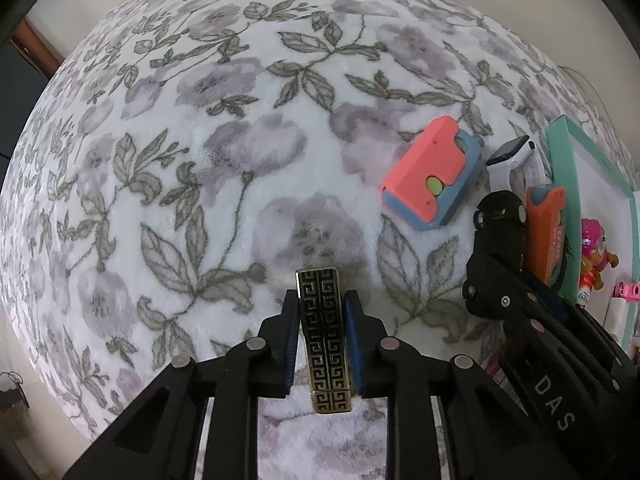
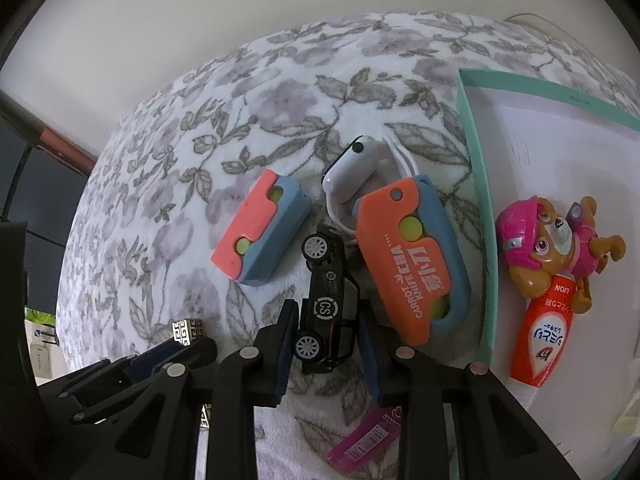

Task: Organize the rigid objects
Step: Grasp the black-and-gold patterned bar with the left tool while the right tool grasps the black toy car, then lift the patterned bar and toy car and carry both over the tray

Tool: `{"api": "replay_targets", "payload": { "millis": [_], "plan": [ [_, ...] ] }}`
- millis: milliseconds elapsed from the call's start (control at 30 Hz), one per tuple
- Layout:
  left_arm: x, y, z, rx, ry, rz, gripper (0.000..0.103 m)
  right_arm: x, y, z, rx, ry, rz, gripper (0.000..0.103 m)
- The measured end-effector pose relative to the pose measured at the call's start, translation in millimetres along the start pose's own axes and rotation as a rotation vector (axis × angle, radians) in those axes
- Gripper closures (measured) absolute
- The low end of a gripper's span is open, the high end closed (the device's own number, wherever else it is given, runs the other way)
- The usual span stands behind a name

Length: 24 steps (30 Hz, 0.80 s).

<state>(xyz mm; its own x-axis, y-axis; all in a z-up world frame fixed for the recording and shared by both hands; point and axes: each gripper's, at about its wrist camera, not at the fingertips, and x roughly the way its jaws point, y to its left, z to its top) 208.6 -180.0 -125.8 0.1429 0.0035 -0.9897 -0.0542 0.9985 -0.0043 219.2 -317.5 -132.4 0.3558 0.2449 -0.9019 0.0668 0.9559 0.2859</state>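
Note:
A black-and-gold patterned lighter stands between the blue pads of my left gripper, which is shut on it above the floral blanket. In the right wrist view the lighter's top shows at the lower left. My right gripper is shut on a black toy car that lies on its side, wheels to the left, with both pads against it. The car also appears at the right of the left wrist view.
A pink-and-blue block toy lies left of the car and an orange carrot-knife toy right of it, with a white corded device behind. A teal-rimmed box holds a pup figure and an orange tube. A magenta packet lies near.

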Motion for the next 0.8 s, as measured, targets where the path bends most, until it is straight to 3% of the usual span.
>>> {"api": "replay_targets", "payload": {
  "millis": [433,800],
  "plan": [
    [-26,14,9,-0.044,-0.04,-0.024,0.082,-37,-3,6,0.014,-0.066,0.047,0.074],
    [-70,37,19,-0.088,-0.127,-0.055,0.082,-89,-2,16,0.016,-0.183,0.075,0.074]
  ]
}}
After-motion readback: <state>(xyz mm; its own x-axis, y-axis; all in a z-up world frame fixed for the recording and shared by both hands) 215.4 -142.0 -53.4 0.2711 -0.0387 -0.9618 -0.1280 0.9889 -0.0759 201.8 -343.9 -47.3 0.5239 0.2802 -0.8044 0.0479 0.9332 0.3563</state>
